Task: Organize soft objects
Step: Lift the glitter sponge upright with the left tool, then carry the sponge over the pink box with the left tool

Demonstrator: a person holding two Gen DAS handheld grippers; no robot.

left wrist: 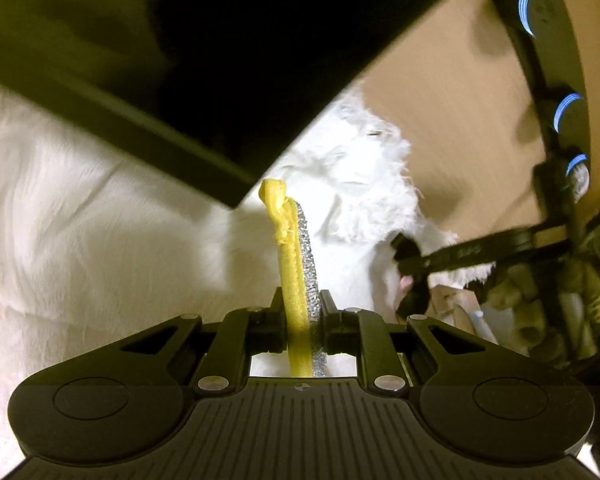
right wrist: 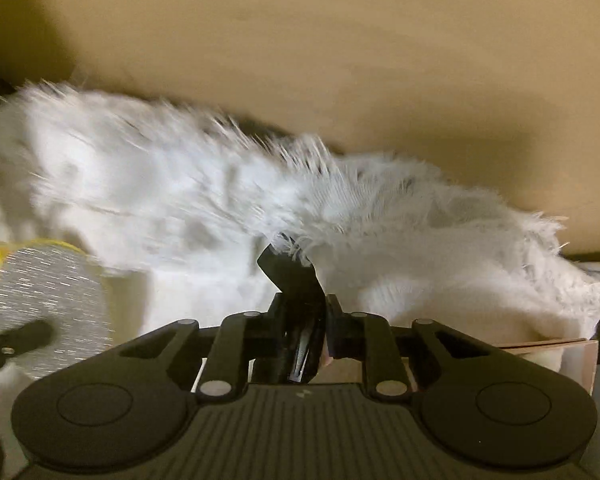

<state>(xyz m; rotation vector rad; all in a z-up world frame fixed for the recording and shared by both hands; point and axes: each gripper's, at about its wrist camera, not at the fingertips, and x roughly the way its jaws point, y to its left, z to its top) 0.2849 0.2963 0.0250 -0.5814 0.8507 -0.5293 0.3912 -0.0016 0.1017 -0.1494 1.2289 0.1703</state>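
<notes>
Yellow sponge [left wrist: 290,264], thin w/ a silver glitter face, stands on edge straight ahead of the left gripper [left wrist: 302,312], long axis running along the fingers; jaws clenched on its near end, far end poking toward the dark bin's [left wrist: 204,80] corner. Seen flat-on from the right wrist view at far left [right wrist: 48,304], so it sits left of the right gripper [right wrist: 306,320]. White fluffy fabric [right wrist: 204,200] lies under & between both; right gripper looks clamped on a fold of it, tho blur makes that prob not certain. Tan surface [right wrist: 300,60] beyond
</notes>
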